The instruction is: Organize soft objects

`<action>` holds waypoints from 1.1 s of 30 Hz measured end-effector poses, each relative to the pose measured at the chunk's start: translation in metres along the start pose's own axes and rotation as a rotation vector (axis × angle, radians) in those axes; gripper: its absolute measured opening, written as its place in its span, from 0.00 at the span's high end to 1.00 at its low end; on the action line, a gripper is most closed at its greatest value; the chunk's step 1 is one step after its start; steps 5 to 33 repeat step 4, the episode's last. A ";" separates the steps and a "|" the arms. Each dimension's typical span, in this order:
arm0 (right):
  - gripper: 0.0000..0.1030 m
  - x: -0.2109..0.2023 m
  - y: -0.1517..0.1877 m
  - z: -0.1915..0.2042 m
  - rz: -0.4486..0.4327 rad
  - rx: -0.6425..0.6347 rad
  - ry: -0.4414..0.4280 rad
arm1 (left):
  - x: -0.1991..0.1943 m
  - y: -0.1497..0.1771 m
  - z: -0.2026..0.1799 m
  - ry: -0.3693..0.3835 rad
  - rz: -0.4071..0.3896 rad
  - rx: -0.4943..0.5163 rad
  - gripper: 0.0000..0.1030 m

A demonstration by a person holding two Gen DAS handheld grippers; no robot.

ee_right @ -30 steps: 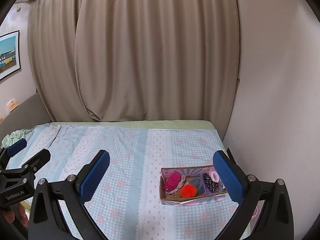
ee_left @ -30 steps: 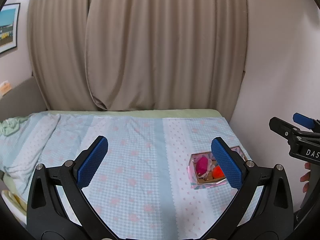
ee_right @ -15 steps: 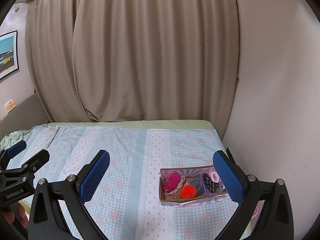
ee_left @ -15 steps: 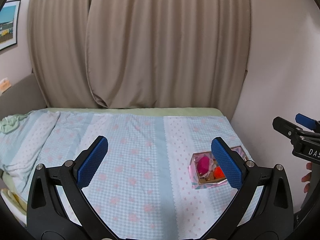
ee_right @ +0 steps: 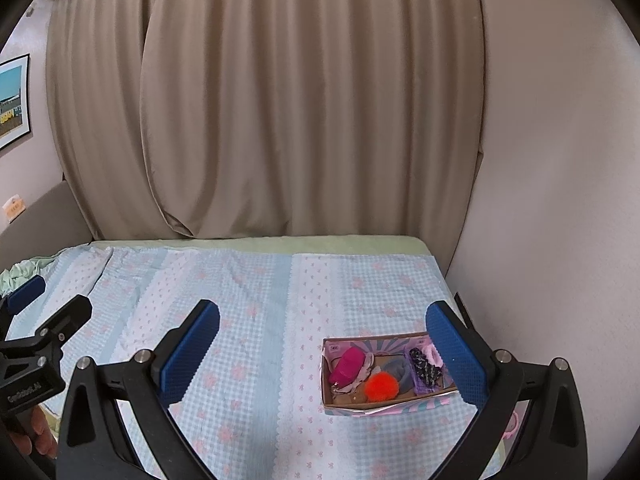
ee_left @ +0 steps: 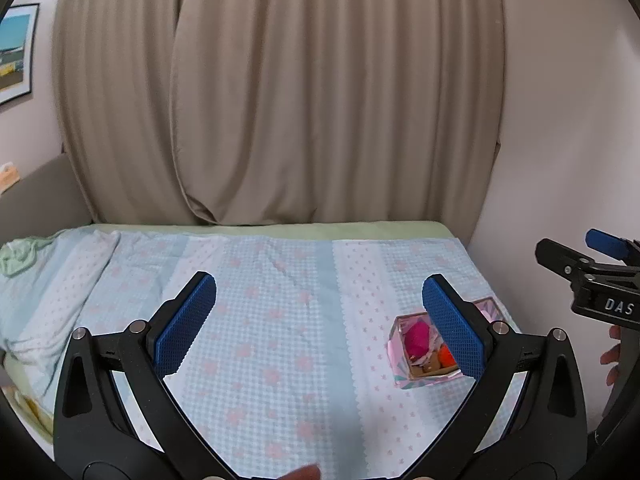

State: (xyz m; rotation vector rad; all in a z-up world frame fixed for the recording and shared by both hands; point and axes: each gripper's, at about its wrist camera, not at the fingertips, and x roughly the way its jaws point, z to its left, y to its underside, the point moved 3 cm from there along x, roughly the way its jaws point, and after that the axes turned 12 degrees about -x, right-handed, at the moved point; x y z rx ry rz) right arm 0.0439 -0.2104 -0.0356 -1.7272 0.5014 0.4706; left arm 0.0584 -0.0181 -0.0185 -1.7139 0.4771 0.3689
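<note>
A small pastel cardboard box [ee_right: 384, 406] sits on the bed at the right, near the wall. In it lie a magenta plush piece [ee_right: 347, 364], an orange pompom [ee_right: 382, 386], a grey soft item [ee_right: 396, 370], a dark patterned scrunchie [ee_right: 424, 366] and a pink one [ee_right: 432, 352]. The box also shows in the left wrist view [ee_left: 400, 364], partly behind a finger. My left gripper [ee_left: 320, 320] is open and empty above the bed. My right gripper [ee_right: 324, 344] is open and empty, held back from the box.
The bed has a light blue checked cover [ee_right: 248, 320] with pink flowers. Beige curtains [ee_right: 280, 120] hang behind it and a plain wall [ee_right: 560, 200] closes the right side. Crumpled green bedding [ee_left: 20, 258] lies at far left. A framed picture [ee_right: 12, 100] hangs on the left wall.
Both grippers have drifted slightly, so the box sits a little lower in the left view. Neither gripper has opened, shut or taken anything.
</note>
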 end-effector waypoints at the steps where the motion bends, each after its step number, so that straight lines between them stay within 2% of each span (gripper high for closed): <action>1: 0.00 0.007 0.000 0.002 0.015 0.000 -0.001 | 0.005 0.000 0.001 0.004 0.002 0.006 0.00; 4: 0.00 0.031 0.002 0.011 0.063 0.002 -0.015 | 0.021 0.002 0.004 -0.011 0.019 0.025 0.00; 33: 0.00 0.031 0.002 0.011 0.063 0.002 -0.015 | 0.021 0.002 0.004 -0.011 0.019 0.025 0.00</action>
